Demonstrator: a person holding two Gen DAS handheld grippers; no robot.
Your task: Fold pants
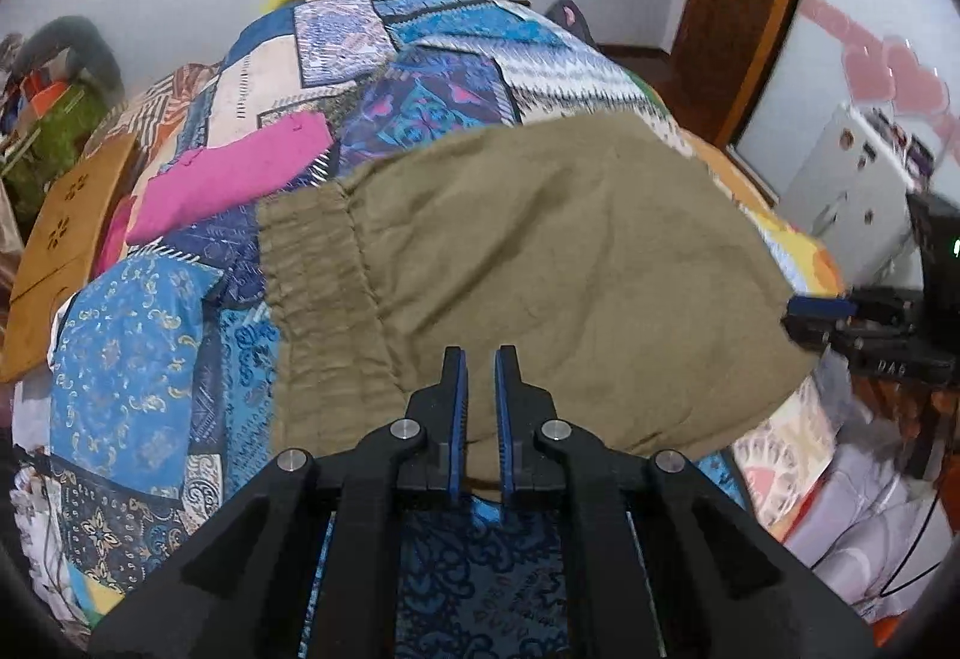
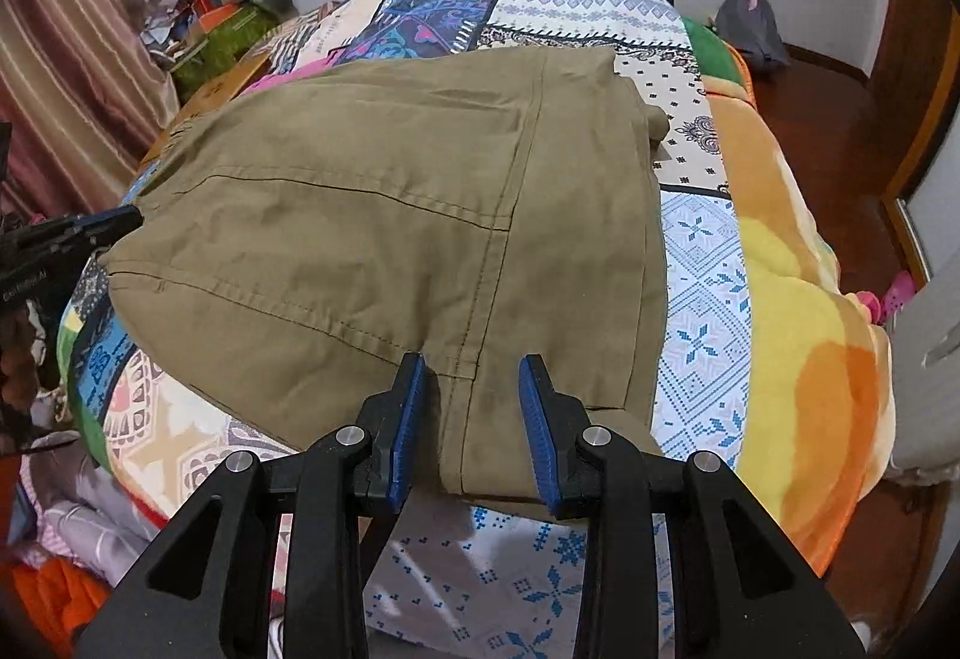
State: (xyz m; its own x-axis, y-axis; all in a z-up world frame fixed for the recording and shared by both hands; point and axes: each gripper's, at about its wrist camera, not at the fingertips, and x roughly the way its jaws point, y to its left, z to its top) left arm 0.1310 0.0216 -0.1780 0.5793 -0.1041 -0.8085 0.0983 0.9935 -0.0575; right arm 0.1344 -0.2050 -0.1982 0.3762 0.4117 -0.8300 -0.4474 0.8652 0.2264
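Olive-khaki pants (image 1: 540, 263) lie folded flat on a patchwork bedspread (image 1: 138, 359), with the elastic waistband (image 1: 312, 287) at the left. My left gripper (image 1: 480, 359) hovers over the near edge of the pants with its jaws a narrow gap apart and nothing between them. In the right wrist view the same pants (image 2: 372, 215) show seams and a pocket line. My right gripper (image 2: 472, 368) is open, its blue pads on either side of the near edge of the pants. Each gripper shows at the edge of the other's view, the right gripper (image 1: 822, 308) and the left gripper (image 2: 114, 221).
A pink cloth (image 1: 240, 179) lies on the bedspread beyond the waistband. A wooden board (image 1: 60, 239) leans at the left. An orange-yellow blanket (image 2: 810, 311) covers the right side of the bed. Clutter (image 2: 228, 17) lies by the curtain, and a white cabinet (image 1: 852, 179) stands at the right.
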